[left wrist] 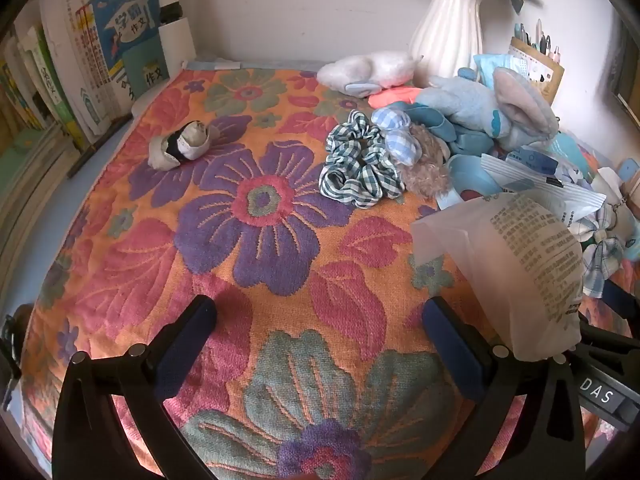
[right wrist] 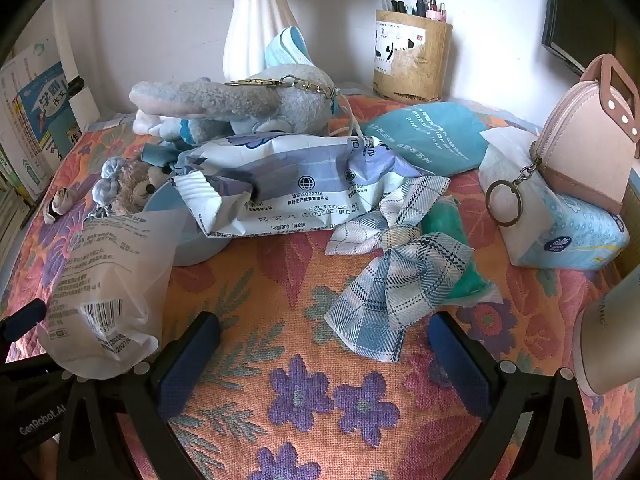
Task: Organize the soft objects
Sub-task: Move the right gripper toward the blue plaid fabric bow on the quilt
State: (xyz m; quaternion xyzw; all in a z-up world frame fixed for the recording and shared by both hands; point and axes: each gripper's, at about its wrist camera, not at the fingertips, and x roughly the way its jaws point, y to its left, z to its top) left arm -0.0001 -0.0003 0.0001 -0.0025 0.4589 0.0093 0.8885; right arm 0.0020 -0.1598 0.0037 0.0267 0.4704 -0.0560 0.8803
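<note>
- On the woven floral cloth (left wrist: 256, 248), one gingham scrunchie (left wrist: 358, 168) lies ruffled beside one fuzzy blue plush elephant (left wrist: 492, 112).
- One plaid fabric bow (right wrist: 396, 264) lies crumpled ahead of the right gripper (right wrist: 324, 364).
- Left gripper (left wrist: 320, 344) and right gripper both gape, holding nothing.

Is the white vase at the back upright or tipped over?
Upright. The white vase stands on its base against the wall behind the plush elephant, with flowers rising from its mouth.

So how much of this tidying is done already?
Hardly any. Only a small rolled sock lies apart on the floral cloth. Both grippers' jaws are open and empty. The plush elephant, plaid bow and checked scrunchie remain jumbled together.
</note>
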